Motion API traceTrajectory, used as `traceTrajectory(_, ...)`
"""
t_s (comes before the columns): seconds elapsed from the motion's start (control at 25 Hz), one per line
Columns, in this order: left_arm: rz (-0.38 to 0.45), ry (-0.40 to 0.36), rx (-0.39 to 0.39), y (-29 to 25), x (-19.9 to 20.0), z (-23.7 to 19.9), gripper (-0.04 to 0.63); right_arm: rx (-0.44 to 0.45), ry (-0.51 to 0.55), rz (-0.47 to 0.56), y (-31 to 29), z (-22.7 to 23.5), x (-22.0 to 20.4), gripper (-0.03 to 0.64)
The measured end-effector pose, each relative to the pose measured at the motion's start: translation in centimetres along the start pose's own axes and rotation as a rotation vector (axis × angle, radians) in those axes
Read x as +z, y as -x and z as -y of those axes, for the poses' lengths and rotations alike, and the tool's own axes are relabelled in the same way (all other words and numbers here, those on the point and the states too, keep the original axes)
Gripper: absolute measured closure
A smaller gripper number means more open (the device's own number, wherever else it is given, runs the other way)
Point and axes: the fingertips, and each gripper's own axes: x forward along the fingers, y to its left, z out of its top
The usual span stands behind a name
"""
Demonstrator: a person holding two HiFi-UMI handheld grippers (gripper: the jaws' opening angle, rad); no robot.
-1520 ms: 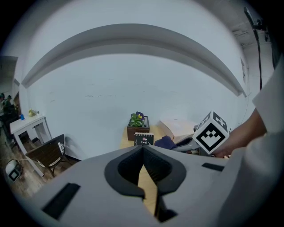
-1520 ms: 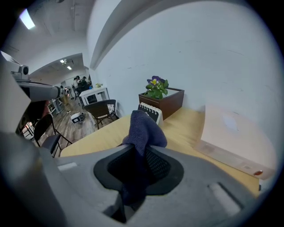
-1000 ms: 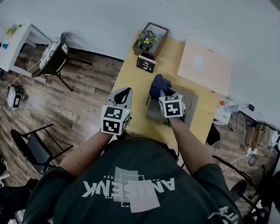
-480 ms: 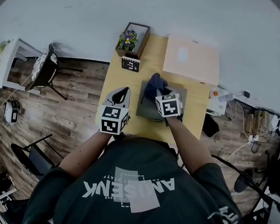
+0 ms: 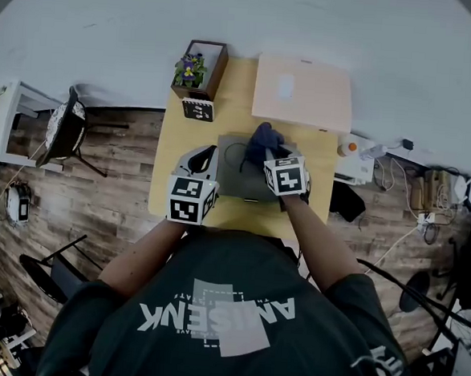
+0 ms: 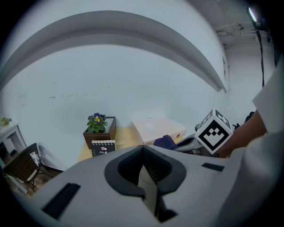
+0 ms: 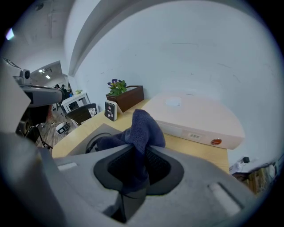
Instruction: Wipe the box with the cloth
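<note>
The box (image 5: 302, 91) is flat and pale pink and lies at the table's far right; it also shows as the box (image 7: 195, 117) and the box (image 6: 157, 128). A dark blue cloth (image 5: 263, 138) is bunched up just in front of it, over a grey mat (image 5: 236, 179). My right gripper (image 5: 269, 151) is shut on the cloth (image 7: 141, 126), which sticks up out of the right gripper (image 7: 140, 150). My left gripper (image 5: 210, 152) hangs over the table's left part, left of the mat. In its own view the left gripper (image 6: 143, 153) is shut with nothing in it.
A wooden planter (image 5: 197, 66) with a purple flower stands at the far left corner, a small notebook (image 5: 198, 109) in front of it. A black cable (image 7: 95, 142) lies on the mat. A chair (image 5: 67, 127) stands left of the table, and cables and plugs (image 5: 366, 156) lie to its right.
The head view has swung, so the table now sits further left and squarer in it. My right gripper with the cloth has moved nearer the box's front edge. The left gripper has hardly moved.
</note>
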Motion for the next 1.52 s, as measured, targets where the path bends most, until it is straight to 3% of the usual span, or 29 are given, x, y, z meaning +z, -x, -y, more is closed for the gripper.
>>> traceTrajectory(0.32,0.002,-0.019,-0.028,-1.9,0.9,3.4,0.597,0.006,-0.018,-0.008,1.9,2.3,-1.3,0.549)
traceTrajectory(0.6,0.017,-0.001,-0.002,-3.0,1.1,5.4,0.597,0.023,-0.024,0.027,3.2,3.8,-1.5,0.549)
traceTrajectory(0.8,0.038,0.045,0.061,-2.5,1.3,4.4,0.597,-0.001,-0.005,0.047,4.0,5.0,-2.0,0.549)
traceTrajectory(0.92,0.043,0.031,0.065,-1.8,1.4,4.2,0.597,-0.014,-0.02,0.046,4.2,5.5,-2.3,0.549)
traceTrajectory(1.12,0.044,0.023,0.037,-0.5,0.7,4.3,0.597,-0.085,0.011,0.042,5.1,6.3,-2.9,0.549)
traceTrajectory(1.52,0.112,0.023,-0.08,2.7,0.9,5.2,0.597,-0.188,-0.126,0.152,12.5,6.9,-3.4,0.549)
